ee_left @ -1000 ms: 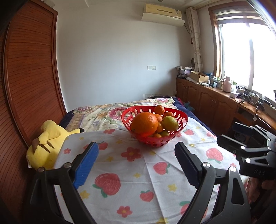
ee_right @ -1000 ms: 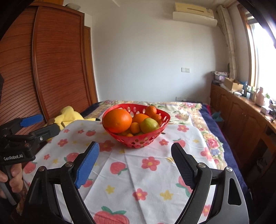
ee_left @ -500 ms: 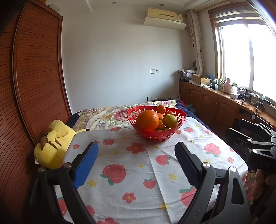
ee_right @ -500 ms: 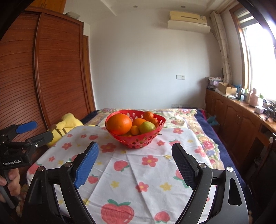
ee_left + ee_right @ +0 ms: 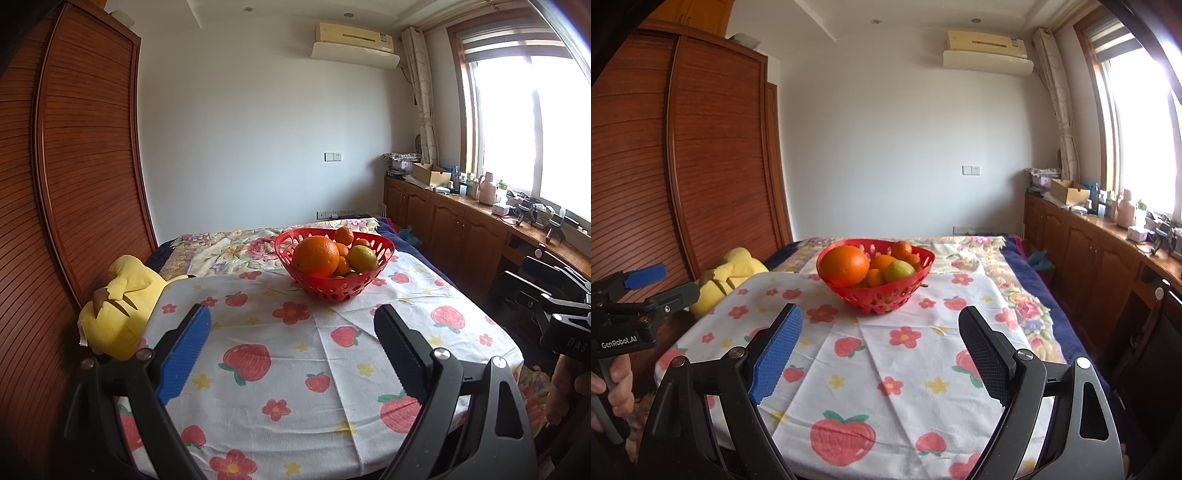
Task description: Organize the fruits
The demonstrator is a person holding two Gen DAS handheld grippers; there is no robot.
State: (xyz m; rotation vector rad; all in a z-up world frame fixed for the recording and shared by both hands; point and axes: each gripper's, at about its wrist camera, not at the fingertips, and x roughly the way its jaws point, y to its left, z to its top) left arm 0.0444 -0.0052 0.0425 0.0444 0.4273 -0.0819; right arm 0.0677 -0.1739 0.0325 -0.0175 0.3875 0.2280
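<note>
A red perforated basket (image 5: 334, 288) (image 5: 882, 297) stands at the far side of a table covered by a strawberry-and-flower cloth (image 5: 295, 354) (image 5: 886, 354). In it lie a large orange (image 5: 316, 256) (image 5: 843, 266), a yellow-green citrus (image 5: 362, 258) (image 5: 899, 270) and several small oranges (image 5: 344, 235) (image 5: 901, 249). My left gripper (image 5: 291, 332) is open over the near half of the cloth, well short of the basket, with nothing between its jaws. My right gripper (image 5: 879, 332) is likewise open and empty. Each gripper shows at the other view's edge, the right gripper (image 5: 550, 295) and the left gripper (image 5: 635, 291).
A yellow plush toy (image 5: 118, 306) (image 5: 731, 273) lies by the table's left edge against a wooden slatted wardrobe (image 5: 74, 184). A bed with a floral quilt (image 5: 979, 247) is behind the table. Wooden cabinets (image 5: 461, 229) with clutter run under the window at right.
Both grippers have drawn back from the basket, which now looks smaller and farther away, with more cloth in front. Both stay open and empty.
</note>
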